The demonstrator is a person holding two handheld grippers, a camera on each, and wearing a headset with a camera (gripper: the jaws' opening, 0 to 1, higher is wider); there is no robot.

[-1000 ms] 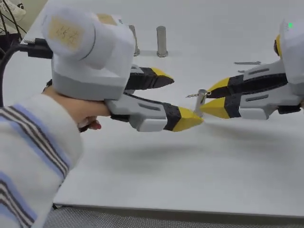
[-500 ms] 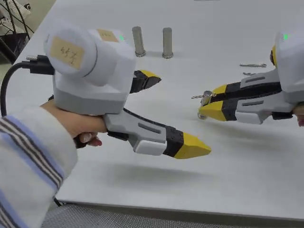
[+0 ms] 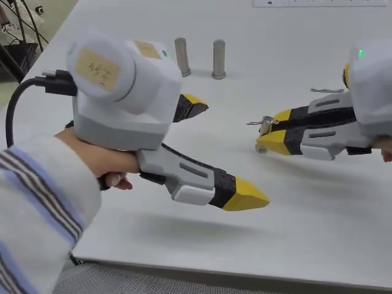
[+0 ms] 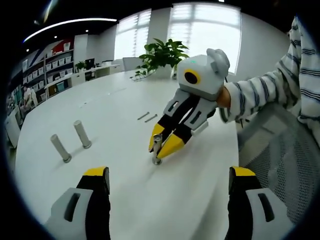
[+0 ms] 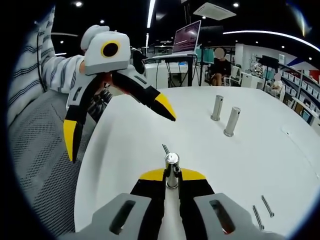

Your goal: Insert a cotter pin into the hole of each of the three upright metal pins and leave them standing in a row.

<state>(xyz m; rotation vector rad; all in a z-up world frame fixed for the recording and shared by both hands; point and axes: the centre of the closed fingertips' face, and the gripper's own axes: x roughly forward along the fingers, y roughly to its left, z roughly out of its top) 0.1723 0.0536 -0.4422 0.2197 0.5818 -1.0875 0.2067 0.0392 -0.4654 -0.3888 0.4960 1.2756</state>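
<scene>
Metal cylindrical pin (image 5: 172, 164) clamped in right tool (image 5: 172, 176), left tool (image 3: 228, 153) spread wide

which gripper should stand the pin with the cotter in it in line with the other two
Right. The right gripper is shut on the metal pin, cotter pin through it; the left gripper hangs open, holding nothing.

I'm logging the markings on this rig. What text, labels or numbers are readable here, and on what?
None can be read.
Tan sticker on the left gripper: handwritten marks, too blurred.
Second sticker on it: blurred.
White strip at the head view's top: print too small.
Laptop screen: blurred.
</scene>
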